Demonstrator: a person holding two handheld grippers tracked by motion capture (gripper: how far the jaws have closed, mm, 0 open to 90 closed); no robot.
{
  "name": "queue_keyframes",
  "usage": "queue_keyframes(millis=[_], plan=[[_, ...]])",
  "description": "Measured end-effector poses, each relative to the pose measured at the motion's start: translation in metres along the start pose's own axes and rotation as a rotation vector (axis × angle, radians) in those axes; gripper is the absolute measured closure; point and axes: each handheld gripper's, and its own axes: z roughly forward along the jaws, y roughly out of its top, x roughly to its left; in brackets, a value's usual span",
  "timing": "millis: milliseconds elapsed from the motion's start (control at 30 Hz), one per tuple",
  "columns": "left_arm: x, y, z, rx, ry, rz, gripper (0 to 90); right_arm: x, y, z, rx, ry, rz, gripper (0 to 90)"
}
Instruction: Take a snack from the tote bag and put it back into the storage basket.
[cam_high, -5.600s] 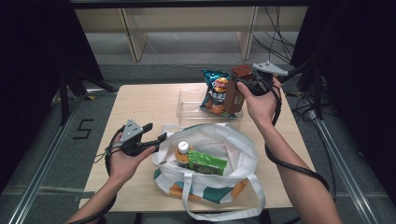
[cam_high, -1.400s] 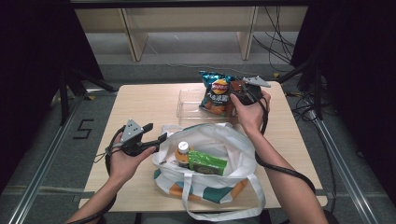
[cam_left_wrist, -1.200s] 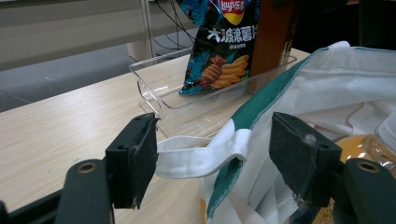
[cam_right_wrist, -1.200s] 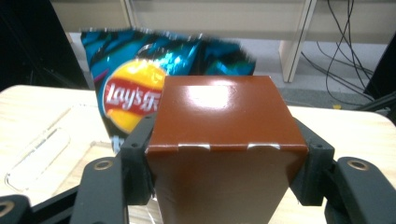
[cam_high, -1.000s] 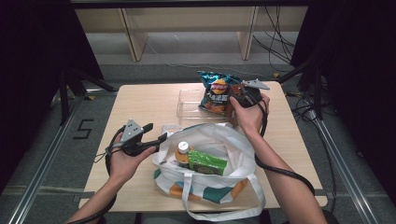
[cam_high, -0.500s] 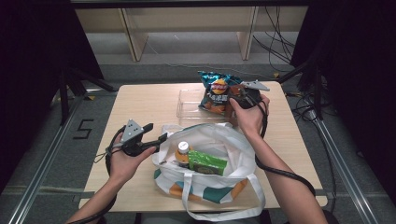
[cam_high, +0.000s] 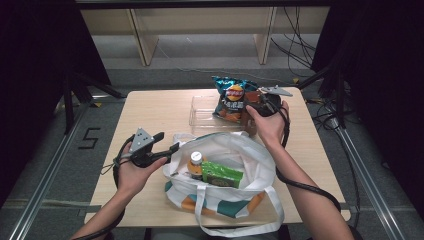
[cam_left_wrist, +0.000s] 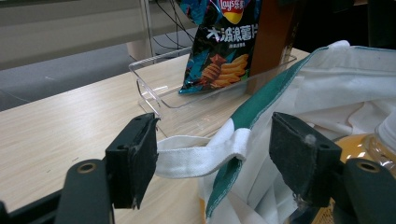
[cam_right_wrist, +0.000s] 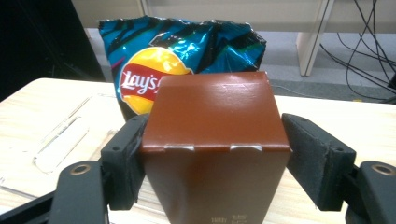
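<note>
A brown carton (cam_right_wrist: 215, 140) stands upright in the clear tray (cam_high: 202, 107), just in front of a blue Lay's chip bag (cam_right_wrist: 154, 56). My right gripper (cam_right_wrist: 215, 158) straddles the carton. Its jaws have just been opening, and the right pad stands off the carton's side. In the high view the carton (cam_high: 252, 102) sits at the tray's right end beside the chip bag (cam_high: 231, 97). My left gripper (cam_left_wrist: 212, 154) is open at the white tote bag (cam_high: 235, 150), with the bag's white strap (cam_left_wrist: 196, 156) lying loose between its jaws.
The tote holds an orange-drink bottle (cam_high: 196, 164) and a green packet (cam_high: 222, 174). It fills the table's near middle. Bare tabletop (cam_high: 150, 110) lies left of the tray. Wooden shelf legs and cables stand on the floor beyond the far edge.
Since the earliest frame my right hand has come down and left with the carton to the tray beside the chip bag. Over the last second both hands stay put.
</note>
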Motion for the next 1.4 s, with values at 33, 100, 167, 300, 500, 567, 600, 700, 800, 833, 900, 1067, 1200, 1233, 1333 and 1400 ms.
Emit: queue_keyframes(millis=[33,100,167,300,500,567,600,700,800,833,900,1067,1200,1233,1333,1400], plan=[[0.000,0.000,0.000,0.000,0.000,0.000,32.0,0.003,0.000,-0.002,0.001,-0.001,0.017,28.6],[0.000,0.000,0.000,0.000,0.000,0.000,32.0,0.003,0.001,-0.005,0.007,0.006,0.021,28.5],[0.000,0.000,0.000,0.000,0.001,-0.001,32.0,0.002,0.001,-0.006,-0.002,0.020,0.011,28.4],[0.000,0.000,0.000,0.000,0.000,-0.001,32.0,0.003,0.001,-0.011,0.000,0.023,0.023,28.3],[0.000,0.000,0.000,-0.002,0.001,-0.002,32.0,0.003,0.001,-0.021,0.008,0.021,-0.023,27.3],[0.000,0.000,0.000,-0.002,0.000,-0.002,32.0,0.002,0.000,-0.025,0.004,0.028,-0.034,27.2],[0.000,0.000,0.000,-0.001,-0.001,-0.001,32.1,0.002,0.000,-0.027,0.006,0.032,-0.031,27.2],[0.000,0.000,0.000,-0.002,-0.002,-0.002,32.0,0.001,-0.003,-0.036,0.006,0.050,-0.019,27.2],[0.000,0.000,0.000,-0.003,-0.002,-0.005,32.1,0.002,-0.005,-0.044,0.002,0.071,-0.023,27.6],[0.000,0.000,0.000,-0.003,-0.002,-0.004,32.1,0.002,-0.006,-0.047,0.000,0.077,-0.030,28.5],[0.000,0.000,0.000,-0.003,-0.001,-0.005,32.1,0.002,-0.008,-0.052,0.005,0.082,-0.015,30.1],[0.001,-0.001,0.000,-0.004,0.001,-0.008,32.1,-0.002,-0.012,-0.062,0.000,0.100,-0.012,33.9],[0.000,-0.001,0.000,-0.002,0.002,-0.007,32.1,-0.008,-0.014,-0.068,-0.028,0.115,-0.078,40.4],[0.000,-0.001,0.000,-0.002,0.003,-0.006,32.1,-0.008,-0.014,-0.071,-0.014,0.120,-0.057,41.7],[-0.001,0.000,-0.001,-0.004,0.003,-0.004,32.1,-0.008,-0.015,-0.076,-0.015,0.139,-0.050,45.7],[-0.001,0.000,-0.001,-0.005,0.003,-0.003,32.0,-0.009,-0.017,-0.080,-0.016,0.147,-0.069,48.6]])
